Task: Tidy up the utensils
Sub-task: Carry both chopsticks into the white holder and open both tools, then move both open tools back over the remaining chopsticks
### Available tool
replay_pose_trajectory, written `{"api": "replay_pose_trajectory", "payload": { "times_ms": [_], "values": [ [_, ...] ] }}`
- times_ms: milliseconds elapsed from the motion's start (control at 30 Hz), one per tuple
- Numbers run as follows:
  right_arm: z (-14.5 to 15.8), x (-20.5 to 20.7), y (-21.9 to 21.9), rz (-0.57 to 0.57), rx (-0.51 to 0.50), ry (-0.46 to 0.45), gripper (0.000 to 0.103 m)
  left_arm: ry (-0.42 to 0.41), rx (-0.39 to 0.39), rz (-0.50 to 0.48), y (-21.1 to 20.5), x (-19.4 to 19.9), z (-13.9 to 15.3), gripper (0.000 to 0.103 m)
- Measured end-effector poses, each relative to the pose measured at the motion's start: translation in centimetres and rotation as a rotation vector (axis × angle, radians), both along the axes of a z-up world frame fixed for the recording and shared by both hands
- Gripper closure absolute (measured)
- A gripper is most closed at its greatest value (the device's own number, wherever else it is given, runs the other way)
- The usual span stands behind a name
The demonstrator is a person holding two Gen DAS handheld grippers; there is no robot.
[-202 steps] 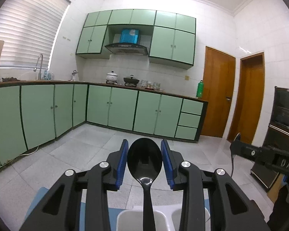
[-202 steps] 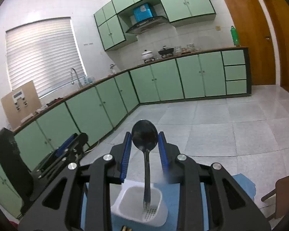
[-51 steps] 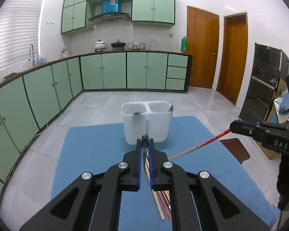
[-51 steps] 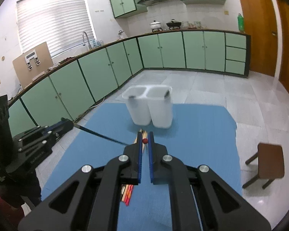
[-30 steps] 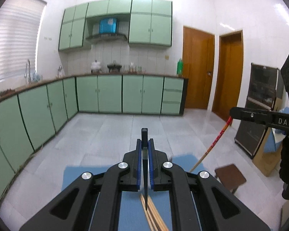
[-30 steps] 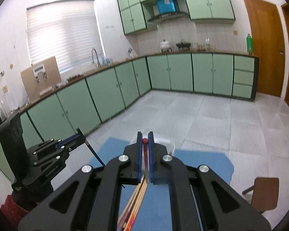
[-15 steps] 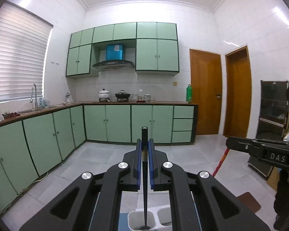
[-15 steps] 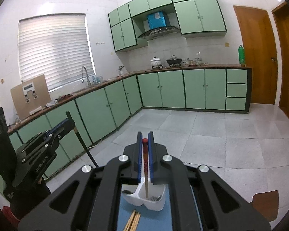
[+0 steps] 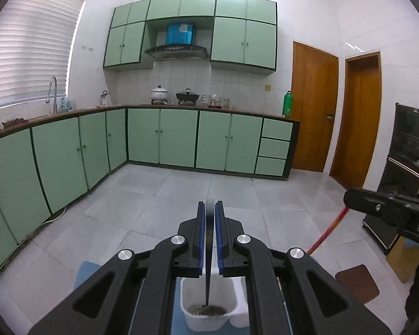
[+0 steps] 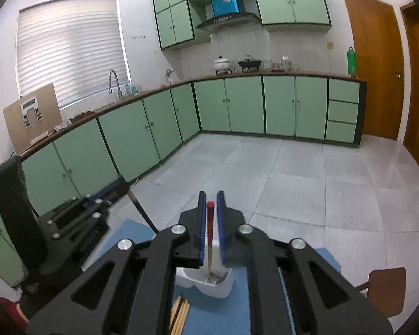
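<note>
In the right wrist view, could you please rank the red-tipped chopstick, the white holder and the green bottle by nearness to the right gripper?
1. Red-tipped chopstick: between the right gripper jaws, which are opening.
2. White holder: just below, ahead.
3. Green bottle: far counter, upper right.

White two-cell holder (image 9: 209, 319) upright on blue bench mat. Dark chopstick (image 9: 207, 279) upright, tip in left cell. Red-topped chopstick (image 10: 209, 240) upright, tip in right cell. Loose wooden chopsticks (image 10: 179, 314) lying before holder.

A home kitchen. Green cabinets (image 9: 164, 142) run under a long counter, with a range hood (image 9: 177, 51) above pots (image 9: 159, 93). A sink faucet (image 10: 114, 82) stands below the blinds.
</note>
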State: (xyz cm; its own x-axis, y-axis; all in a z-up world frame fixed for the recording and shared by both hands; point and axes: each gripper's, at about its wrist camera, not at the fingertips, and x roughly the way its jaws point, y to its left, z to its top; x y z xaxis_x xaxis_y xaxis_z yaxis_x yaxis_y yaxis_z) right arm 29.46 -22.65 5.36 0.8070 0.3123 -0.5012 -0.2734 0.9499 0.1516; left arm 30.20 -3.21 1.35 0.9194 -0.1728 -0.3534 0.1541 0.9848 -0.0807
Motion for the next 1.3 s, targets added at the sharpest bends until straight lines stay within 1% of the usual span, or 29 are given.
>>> {"api": "replay_pose_trajectory", "payload": {
  "times_ms": [67, 100, 133, 167, 200, 233, 267, 300, 333, 367, 433, 533, 600, 700, 767, 833, 900, 1033, 1167, 1300],
  "values": [
    [-0.2, -0.4, -0.7, -0.015, 0.017, 0.007, 0.086, 0.004, 0.003, -0.006, 0.4, -0.5, 0.1, 0.091],
    [-0.3, -0.9, -0.9, -0.021, 0.021, 0.006, 0.081, 0.005, 0.006, -0.011, 0.6, -1.1, 0.3, 0.089],
    [-0.3, -1.2, -1.1, -0.029, 0.022, 0.004, 0.076, 0.005, 0.008, -0.015, 0.8, -1.8, 0.5, 0.085],
    [-0.3, -1.6, -1.4, -0.036, 0.023, 0.0, 0.074, 0.006, 0.008, -0.016, 0.9, -2.4, 0.7, 0.083],
    [-0.3, -2.3, -1.8, -0.042, 0.029, -0.006, 0.07, 0.007, 0.009, -0.017, 1.0, -3.2, 0.9, 0.077],
    [-0.5, -3.0, -2.2, -0.047, 0.038, -0.008, 0.065, 0.01, 0.011, -0.019, 1.1, -3.9, 1.0, 0.074],
    [-0.7, -4.0, -2.6, -0.059, 0.046, -0.006, 0.062, 0.011, 0.01, -0.027, 1.1, -4.6, 1.1, 0.073],
    [-1.0, -4.7, -3.0, -0.065, 0.051, -0.005, 0.058, 0.012, 0.007, -0.035, 1.3, -5.6, 1.1, 0.068],
    [-1.5, -5.8, -3.4, -0.066, 0.059, -0.005, 0.054, 0.029, 0.016, -0.032, 1.4, -6.6, 0.9, 0.06],
    [-2.2, -7.0, -3.7, -0.066, 0.062, -0.002, 0.052, 0.036, 0.017, -0.035, 1.5, -7.4, 0.6, 0.057],
    [-3.6, -8.8, -4.1, -0.072, 0.065, 0.012, 0.044, 0.064, 0.016, -0.046, 1.7, -9.2, -0.5, 0.048],
    [-6.9, -12.0, -4.2, -0.074, 0.071, 0.059, 0.041, 0.127, 0.02, -0.069, 1.7, -12.0, -3.3, 0.045],
    [-9.1, -14.0, -3.9, -0.076, 0.069, 0.091, 0.038, 0.182, 0.024, -0.073, 1.8, -13.6, -5.6, 0.042],
    [-12.8, -16.6, -2.8, -0.079, 0.026, 0.151, 0.037, 0.266, 0.027, -0.069, 2.0, -15.7, -9.2, 0.041],
    [-15.0, -18.0, -2.0, -0.067, 0.023, 0.2, 0.037, 0.313, 0.034, -0.065, 2.1, -16.7, -11.3, 0.041],
    [-16.6, -19.0, -1.2, -0.058, 0.029, 0.24, 0.037, 0.357, 0.057, -0.065, 1.9, -17.8, -13.5, 0.041],
    [-18.0, -20.0, -0.1, -0.045, 0.012, 0.271, 0.037, 0.391, 0.069, -0.063, 1.9, -18.7, -15.1, 0.041],
    [-19.9, -21.4, 2.1, -0.013, -0.025, 0.316, 0.037, 0.452, 0.078, -0.055, 2.1, -19.7, -17.3, 0.041],
    [-21.3, -22.5, 3.7, 0.022, -0.055, 0.348, 0.037, 0.491, 0.089, -0.044, 2.3, -20.3, -18.7, 0.041],
    [-22.2, -23.0, 4.4, 0.043, -0.083, 0.372, 0.043, 0.517, 0.097, -0.026, 2.6, -20.5, -19.5, 0.041]
  ]
}}
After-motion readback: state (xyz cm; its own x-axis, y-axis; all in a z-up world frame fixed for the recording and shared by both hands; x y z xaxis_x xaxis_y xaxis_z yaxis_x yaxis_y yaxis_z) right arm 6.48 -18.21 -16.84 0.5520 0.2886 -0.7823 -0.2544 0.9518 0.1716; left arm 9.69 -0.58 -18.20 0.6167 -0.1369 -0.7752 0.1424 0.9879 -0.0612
